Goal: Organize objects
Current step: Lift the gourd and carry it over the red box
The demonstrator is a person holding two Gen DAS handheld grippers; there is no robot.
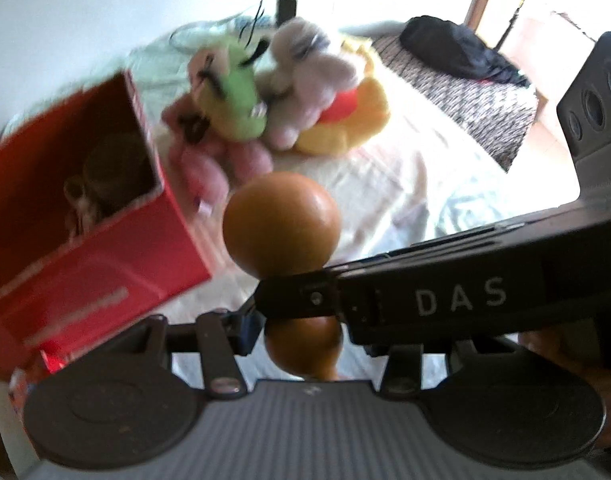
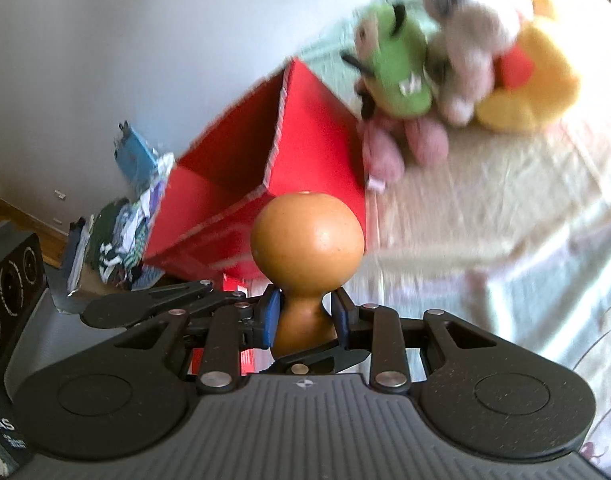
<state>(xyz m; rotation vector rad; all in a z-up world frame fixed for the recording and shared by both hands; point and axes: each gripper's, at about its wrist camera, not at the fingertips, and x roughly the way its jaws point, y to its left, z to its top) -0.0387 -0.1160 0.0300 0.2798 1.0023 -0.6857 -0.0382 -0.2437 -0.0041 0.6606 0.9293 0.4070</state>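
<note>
Pinching the gourd (image 2: 305, 240) at its narrow waist, both the right gripper (image 2: 305, 322) and left gripper (image 1: 297, 312) are closed on it, bulb pointing forward; the open red box (image 2: 273, 168) lies just beyond, slightly left.

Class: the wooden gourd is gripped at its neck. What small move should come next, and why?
Probably ease the gourd forward over the red box. The right gripper is clamped on its neck, the box stands open just beyond it, and the plush toys already sit grouped beside the box.
</note>
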